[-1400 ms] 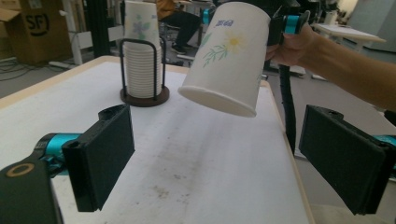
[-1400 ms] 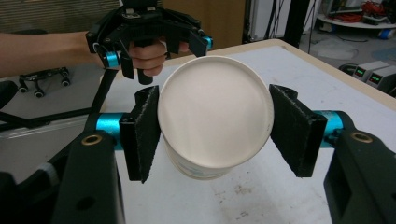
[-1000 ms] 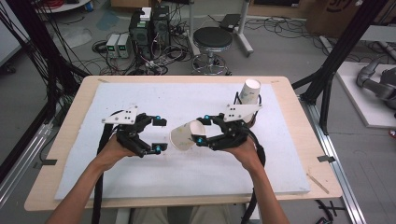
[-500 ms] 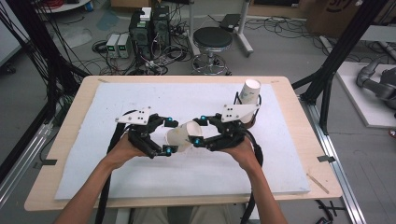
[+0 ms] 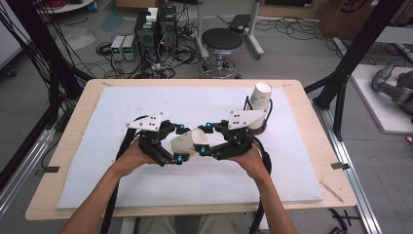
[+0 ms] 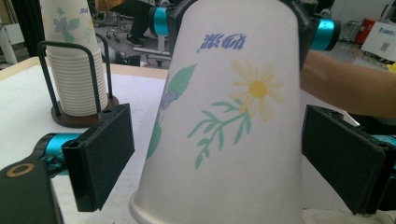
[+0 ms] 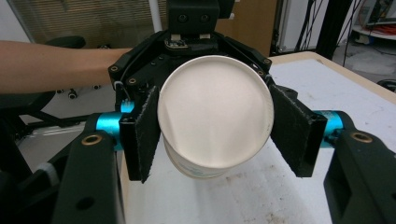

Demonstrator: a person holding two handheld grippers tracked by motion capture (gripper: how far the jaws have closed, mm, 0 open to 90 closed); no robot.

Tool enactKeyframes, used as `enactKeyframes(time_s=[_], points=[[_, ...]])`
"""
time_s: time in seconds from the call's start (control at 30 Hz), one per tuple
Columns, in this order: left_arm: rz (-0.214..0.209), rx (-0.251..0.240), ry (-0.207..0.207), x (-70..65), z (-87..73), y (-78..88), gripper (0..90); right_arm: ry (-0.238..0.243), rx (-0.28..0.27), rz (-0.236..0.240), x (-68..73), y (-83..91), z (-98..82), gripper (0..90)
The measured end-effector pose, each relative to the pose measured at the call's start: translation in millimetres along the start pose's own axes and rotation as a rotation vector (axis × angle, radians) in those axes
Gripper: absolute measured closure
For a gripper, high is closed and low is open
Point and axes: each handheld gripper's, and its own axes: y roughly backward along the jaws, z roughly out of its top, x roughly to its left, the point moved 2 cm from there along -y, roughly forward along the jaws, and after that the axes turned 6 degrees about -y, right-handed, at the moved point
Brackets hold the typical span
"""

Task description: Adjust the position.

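in front of the cup stack (image 5: 259,105), toward the person and a little left of it, a paper cup (image 5: 189,143) hangs on its side above the white mat (image 5: 97,146), between the two grippers. the right gripper (image 5: 208,146) pinches the cup near its base, its pads pressed to both sides; in the left gripper view that end sits clamped at the top of the cup (image 6: 229,116), with the flower print upside down. the left gripper (image 5: 181,144) is spread, its pads (image 6: 105,154) flanking the wide rim end with a gap on each side, not touching. in the right gripper view the cup's flat bottom (image 7: 215,112) faces the camera. the stack (image 6: 70,65) stands in a wire holder at the mat's far right.
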Motion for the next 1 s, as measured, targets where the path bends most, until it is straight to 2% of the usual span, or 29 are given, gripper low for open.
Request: enactKeyframes(time_s=[0.17, 0.47, 0.83, 1.0], points=[[-0.01, 0.003, 0.011, 1.4, -1.8, -1.4, 10.3, -0.003, -0.009, 0.009, 1.2, 0.0, 0.4, 38.1], [-0.027, 0.02, 0.0, 1.3, -3.4, -3.3, 11.7, -0.003, -0.025, 0.03, 1.4, 1.0, 0.9, 38.1], [-0.065, 0.016, -0.03, -1.9, -3.0, -1.7, 24.6, 0.001, -0.024, 0.037, 1.6, 0.3, 0.5, 38.1], [-0.064, 0.013, -0.037, -3.0, -2.8, -0.7, 27.8, 0.001, -0.023, 0.041, 1.4, 0.7, -0.2, 38.2]])
